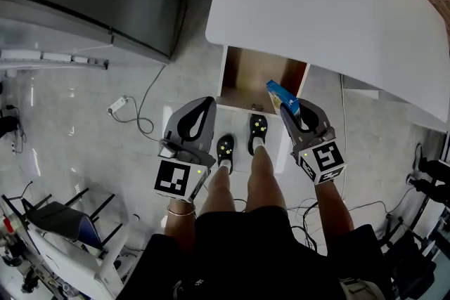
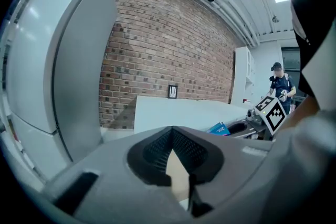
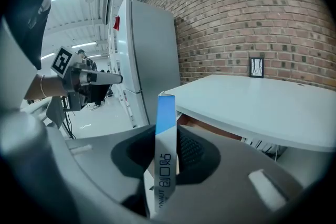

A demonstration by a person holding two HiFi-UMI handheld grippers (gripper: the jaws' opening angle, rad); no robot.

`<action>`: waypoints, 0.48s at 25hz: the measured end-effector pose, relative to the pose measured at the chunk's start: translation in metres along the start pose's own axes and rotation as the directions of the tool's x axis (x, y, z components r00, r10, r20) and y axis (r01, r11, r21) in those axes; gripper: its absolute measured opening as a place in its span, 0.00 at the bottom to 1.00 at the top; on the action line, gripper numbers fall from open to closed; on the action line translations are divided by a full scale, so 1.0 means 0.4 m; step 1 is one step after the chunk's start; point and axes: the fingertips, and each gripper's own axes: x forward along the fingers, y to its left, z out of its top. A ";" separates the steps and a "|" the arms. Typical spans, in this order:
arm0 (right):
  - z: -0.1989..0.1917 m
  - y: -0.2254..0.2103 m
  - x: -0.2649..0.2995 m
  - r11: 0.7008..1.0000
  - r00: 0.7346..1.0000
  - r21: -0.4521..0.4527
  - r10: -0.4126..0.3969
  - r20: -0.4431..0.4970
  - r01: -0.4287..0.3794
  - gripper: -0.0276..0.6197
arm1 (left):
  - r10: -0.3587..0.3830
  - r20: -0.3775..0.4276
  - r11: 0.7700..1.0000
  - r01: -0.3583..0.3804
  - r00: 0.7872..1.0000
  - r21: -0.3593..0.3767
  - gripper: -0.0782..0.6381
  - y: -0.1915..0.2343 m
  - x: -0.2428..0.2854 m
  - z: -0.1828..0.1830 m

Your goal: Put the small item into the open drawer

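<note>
White table (image 1: 330, 3) with an open drawer (image 1: 253, 77) below its near edge. Left gripper (image 1: 204, 103): fingers closed tip to tip, holding nothing. Right gripper (image 1: 290, 109): fingers clamped on a slim blue box (image 1: 283, 96), held upright at the drawer's front right corner.

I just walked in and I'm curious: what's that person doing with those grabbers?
A person stands at a white desk with its drawer pulled open. The right gripper grips a small blue and white box near the drawer's front edge, not yet dropped in. The left gripper holds nothing.
</note>
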 end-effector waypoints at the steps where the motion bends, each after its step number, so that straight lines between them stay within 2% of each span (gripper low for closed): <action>1: -0.011 -0.002 0.007 1.000 1.000 -0.002 0.003 -0.007 -0.003 0.19 | 0.003 -0.005 1.000 -0.003 1.000 0.003 0.10 0.001 0.003 -0.009; 12: -0.111 -0.009 0.080 0.999 0.996 -0.005 0.037 -0.079 -0.038 0.19 | 0.026 -0.035 0.999 -0.027 0.999 -0.024 0.10 0.022 0.018 -0.076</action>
